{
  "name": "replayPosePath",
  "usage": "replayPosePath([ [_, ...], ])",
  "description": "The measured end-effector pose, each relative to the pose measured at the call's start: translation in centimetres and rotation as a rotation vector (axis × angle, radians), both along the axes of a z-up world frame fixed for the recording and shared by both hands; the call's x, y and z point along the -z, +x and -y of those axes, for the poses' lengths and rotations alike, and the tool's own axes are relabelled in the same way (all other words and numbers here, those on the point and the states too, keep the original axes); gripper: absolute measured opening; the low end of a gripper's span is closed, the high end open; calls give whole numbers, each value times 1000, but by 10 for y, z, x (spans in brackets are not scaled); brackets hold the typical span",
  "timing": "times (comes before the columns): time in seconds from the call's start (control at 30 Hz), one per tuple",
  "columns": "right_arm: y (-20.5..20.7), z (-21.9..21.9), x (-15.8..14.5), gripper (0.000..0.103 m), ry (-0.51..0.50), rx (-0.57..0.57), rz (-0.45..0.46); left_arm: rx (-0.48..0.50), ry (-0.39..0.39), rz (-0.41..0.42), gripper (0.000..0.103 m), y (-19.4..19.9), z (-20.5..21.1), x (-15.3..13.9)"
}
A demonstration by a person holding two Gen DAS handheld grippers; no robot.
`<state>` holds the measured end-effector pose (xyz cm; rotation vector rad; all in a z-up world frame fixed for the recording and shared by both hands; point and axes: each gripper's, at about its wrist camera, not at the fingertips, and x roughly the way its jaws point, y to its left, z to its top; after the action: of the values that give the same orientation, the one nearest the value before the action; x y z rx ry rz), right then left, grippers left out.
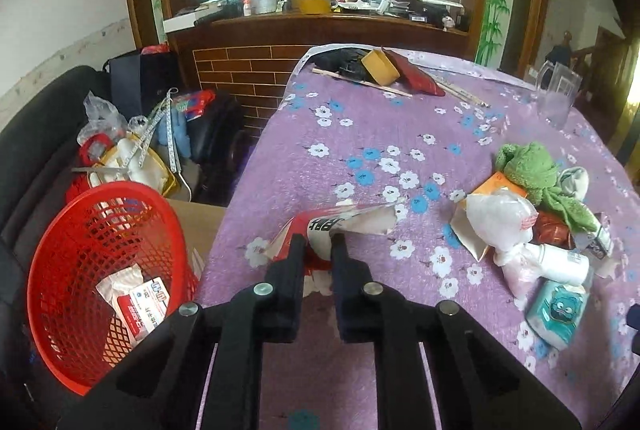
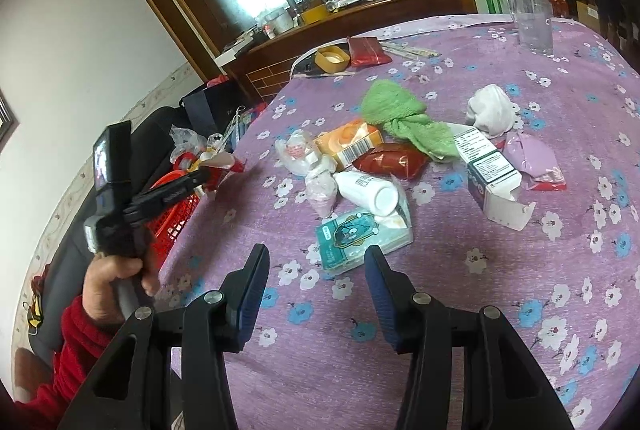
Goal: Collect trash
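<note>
My left gripper (image 1: 318, 242) is shut on a torn red and white wrapper (image 1: 348, 224), held just above the purple flowered tablecloth (image 1: 360, 134) near the table's left edge. The right wrist view shows the same gripper (image 2: 208, 176) with the wrapper (image 2: 228, 162) over that edge. A red mesh basket (image 1: 100, 270) stands below and to the left, with a box and white paper inside. My right gripper (image 2: 316, 258) is open with nothing between its fingers. Just beyond its tips lies a teal tissue pack (image 2: 360, 234).
A pile of trash lies mid-table: white bottle (image 2: 368, 190), orange box (image 2: 348, 142), red packet (image 2: 392, 160), green cloth (image 2: 400, 118), white carton (image 2: 492, 174), plastic bags. A clear jug (image 2: 530, 16) stands at the far right. A hand in a red sleeve (image 2: 108, 278) holds the left gripper.
</note>
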<state>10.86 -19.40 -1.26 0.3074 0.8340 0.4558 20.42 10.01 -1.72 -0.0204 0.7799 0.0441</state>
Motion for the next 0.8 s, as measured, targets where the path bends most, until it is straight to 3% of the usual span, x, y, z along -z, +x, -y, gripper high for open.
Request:
replayPosePath([
  [0.23,-1,-4,-1,53,-8,-9,3,85,-138,-46,7,-15,-8,-4],
  [0.47,1,-1,-1,53,-6,0,1,162,-92,-46,9,-30,12,2],
  [0.8,-1,-2,0,53,-4,0,-4,110,-27,-62,9,3,10,19],
])
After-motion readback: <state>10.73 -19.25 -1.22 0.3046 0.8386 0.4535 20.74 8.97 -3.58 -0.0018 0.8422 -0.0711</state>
